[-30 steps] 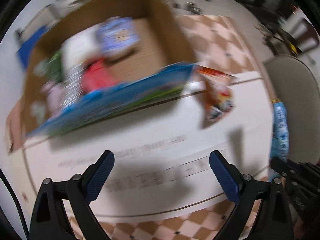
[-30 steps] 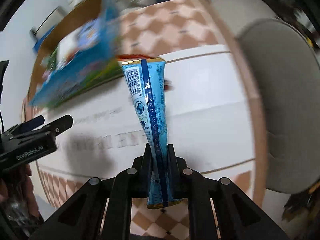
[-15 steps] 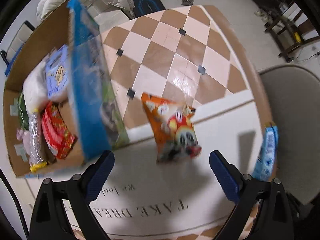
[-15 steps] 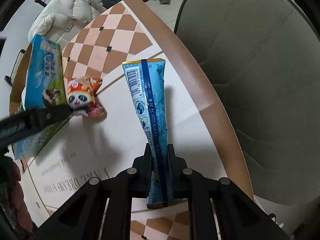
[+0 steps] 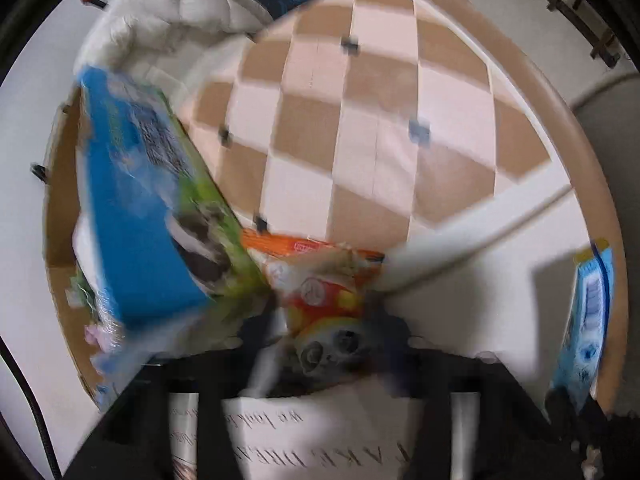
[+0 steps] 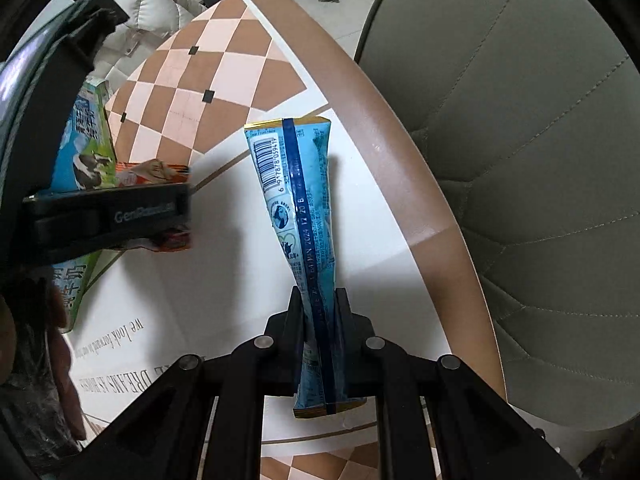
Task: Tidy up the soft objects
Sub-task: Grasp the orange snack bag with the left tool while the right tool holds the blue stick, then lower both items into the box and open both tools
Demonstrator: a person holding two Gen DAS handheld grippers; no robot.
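An orange snack bag (image 5: 320, 284) with a panda face lies on the white printed tablecloth (image 6: 180, 280). My left gripper (image 5: 328, 332) is down over it, jaws closing, and the blurred dark fingers pinch the bag from both sides. From the right wrist view the left gripper (image 6: 176, 216) covers most of the orange bag (image 6: 152, 172). My right gripper (image 6: 319, 296) is shut on a long blue packet (image 6: 296, 200) with a barcode, which hangs above the cloth. The same blue packet (image 5: 588, 320) shows at the right edge of the left wrist view.
A cardboard box (image 5: 60, 184) with a blue and green flap (image 5: 136, 208) stands left of the bag, holding several soft packs. The table's brown rim (image 6: 400, 160) curves to the right, with a grey padded chair (image 6: 520, 160) beyond it. A white puffy jacket (image 5: 160, 28) lies on the floor behind.
My left gripper has dropped onto the orange bag and its wide-open jaws have closed around it. The right gripper swung away from the box, then held still with the blue packet.
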